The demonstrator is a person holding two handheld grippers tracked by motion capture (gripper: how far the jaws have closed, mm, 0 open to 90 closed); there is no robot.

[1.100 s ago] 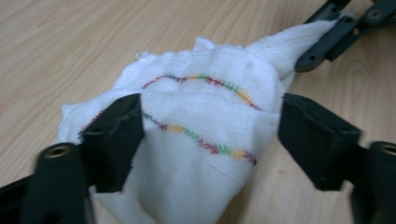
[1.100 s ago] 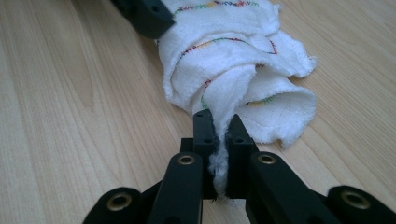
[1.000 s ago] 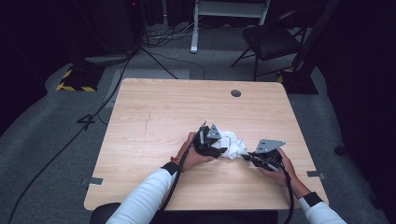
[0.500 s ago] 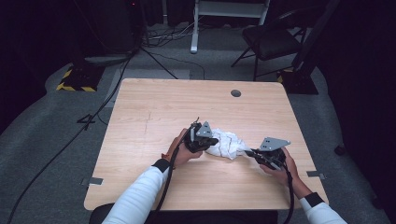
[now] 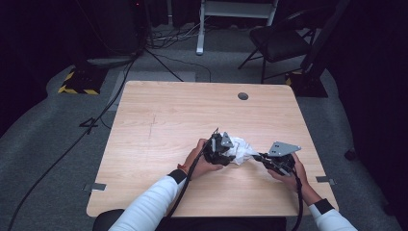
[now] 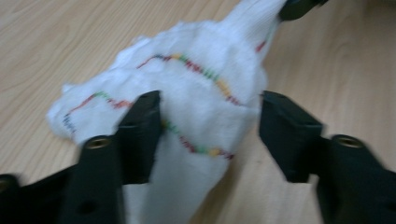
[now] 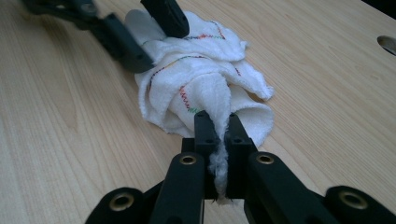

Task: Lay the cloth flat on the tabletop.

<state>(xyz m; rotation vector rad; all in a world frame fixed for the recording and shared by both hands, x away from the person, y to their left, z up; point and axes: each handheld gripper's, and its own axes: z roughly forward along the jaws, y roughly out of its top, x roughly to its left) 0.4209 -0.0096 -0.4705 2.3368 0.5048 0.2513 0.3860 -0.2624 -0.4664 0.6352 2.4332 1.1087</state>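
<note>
Wooden desk (image 5: 159, 125): right hand-held gripper (image 7: 217, 135) pins the cloth's (image 7: 201, 88) corner as anchor; left hand-held gripper (image 6: 210, 126), jaws just reopening, straddles its bunched end.

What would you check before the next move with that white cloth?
1. Right gripper pinches the cloth: ok, a twisted corner is clamped between its shut jaws.
2. Left gripper has a hold: not ok, its jaws have just been opening; they straddle the cloth with a gap on one side.
3. Cloth spread flat: not ok, it lies bunched in folds.
4. Cloth on the table: ok, well away from the edges in the high view.
5. Room around the cloth: ok, bare wood on all sides; the round hole is far off.
6. Cables clear of the cloth: cannot tell near the hands.
</note>
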